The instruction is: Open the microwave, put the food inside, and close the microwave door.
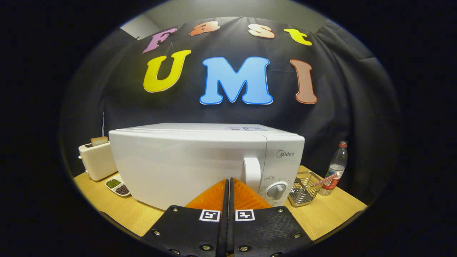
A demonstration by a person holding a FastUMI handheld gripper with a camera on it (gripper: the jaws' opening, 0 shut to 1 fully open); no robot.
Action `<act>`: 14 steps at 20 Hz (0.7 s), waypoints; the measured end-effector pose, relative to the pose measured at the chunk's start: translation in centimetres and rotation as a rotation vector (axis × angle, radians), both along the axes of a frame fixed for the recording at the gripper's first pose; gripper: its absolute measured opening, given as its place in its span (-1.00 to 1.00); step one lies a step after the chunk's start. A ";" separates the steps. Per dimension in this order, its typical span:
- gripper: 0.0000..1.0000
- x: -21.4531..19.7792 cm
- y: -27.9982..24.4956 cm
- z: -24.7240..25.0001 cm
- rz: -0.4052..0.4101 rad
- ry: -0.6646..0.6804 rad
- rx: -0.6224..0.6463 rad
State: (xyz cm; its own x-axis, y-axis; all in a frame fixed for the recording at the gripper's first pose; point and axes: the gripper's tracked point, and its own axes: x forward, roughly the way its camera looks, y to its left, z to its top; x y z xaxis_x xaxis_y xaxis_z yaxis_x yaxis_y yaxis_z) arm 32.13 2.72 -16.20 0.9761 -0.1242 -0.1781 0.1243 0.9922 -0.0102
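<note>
Fingers [246,198] of our gripper [228,182] are pressed together at bottom centre, holding nothing. Just ahead we see the microwave [185,160], door closed, handle [252,174] right of the tips. Toaster [97,160] stands at left, basket [303,187] and bottle [335,169] at right.

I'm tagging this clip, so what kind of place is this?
Probably a mock kitchen counter in a recording booth: a shut white microwave, a toaster holding bread, and a wooden table. The gripper is shut, empty, just before the microwave.

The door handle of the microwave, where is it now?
In the gripper view, the door handle stands just ahead of the shut tongs, slightly to their right, beside the round knob.
</note>
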 end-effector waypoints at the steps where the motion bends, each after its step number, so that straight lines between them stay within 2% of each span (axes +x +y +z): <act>1: -0.97 -0.9 0.2 0.9 0.006 -0.012 -0.003; 10: -0.98 -11.7 2.3 11.2 0.064 -0.097 0.062; 14: -0.98 -16.9 4.1 13.3 0.139 -0.112 0.101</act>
State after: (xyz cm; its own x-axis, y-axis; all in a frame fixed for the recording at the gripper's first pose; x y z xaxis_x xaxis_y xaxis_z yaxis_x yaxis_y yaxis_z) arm 15.26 6.80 -2.88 0.9970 0.0264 -0.0727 -0.0193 0.9952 0.0963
